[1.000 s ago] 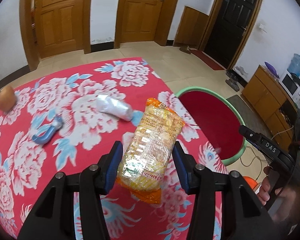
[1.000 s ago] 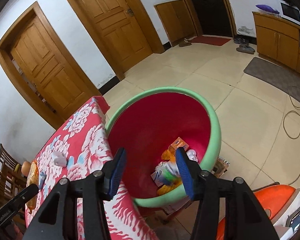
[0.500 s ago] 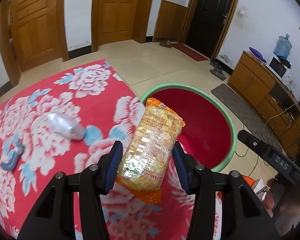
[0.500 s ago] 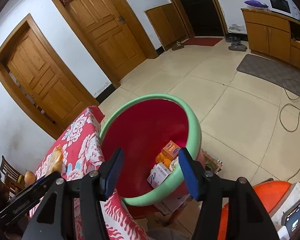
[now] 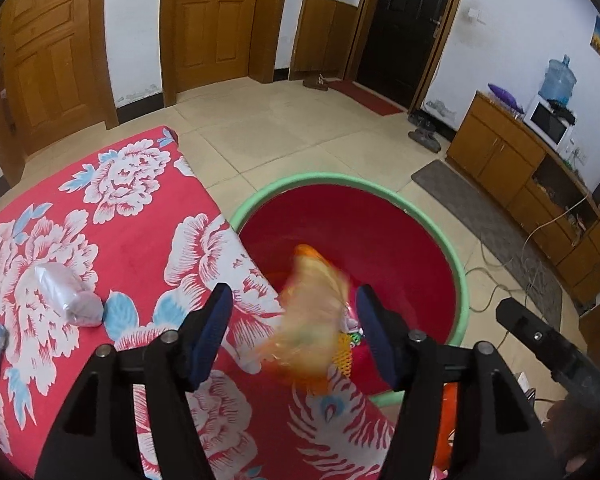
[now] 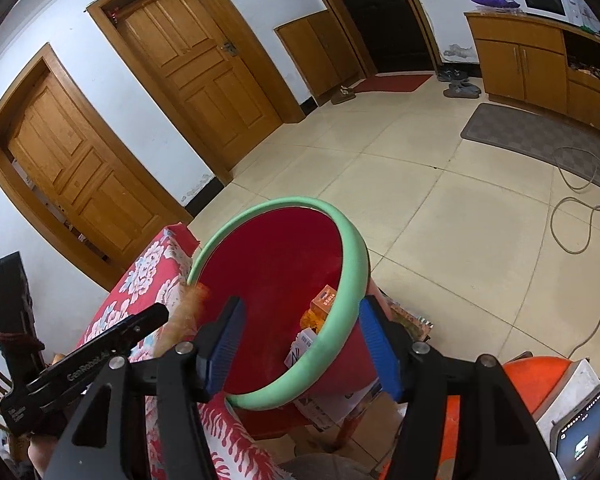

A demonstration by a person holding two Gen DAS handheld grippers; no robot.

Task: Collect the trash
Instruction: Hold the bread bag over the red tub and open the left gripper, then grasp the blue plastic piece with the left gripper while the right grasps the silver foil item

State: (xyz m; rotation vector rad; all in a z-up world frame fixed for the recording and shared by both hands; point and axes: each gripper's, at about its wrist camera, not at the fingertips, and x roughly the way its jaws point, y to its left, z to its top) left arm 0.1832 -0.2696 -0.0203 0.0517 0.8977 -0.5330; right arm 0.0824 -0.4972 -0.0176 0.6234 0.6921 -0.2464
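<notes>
The snack packet (image 5: 314,316), blurred, looks light, crinkly and slippery, best pinched across its flat middle. It sits between the left gripper (image 5: 294,330) jaws, which are opening and no longer press it, above the edge of the red basin (image 5: 458,280) just ahead. The right gripper (image 6: 300,340) jaws stand open and empty over the basin's near rim, both angled downward beside the bench (image 5: 112,240)
</notes>
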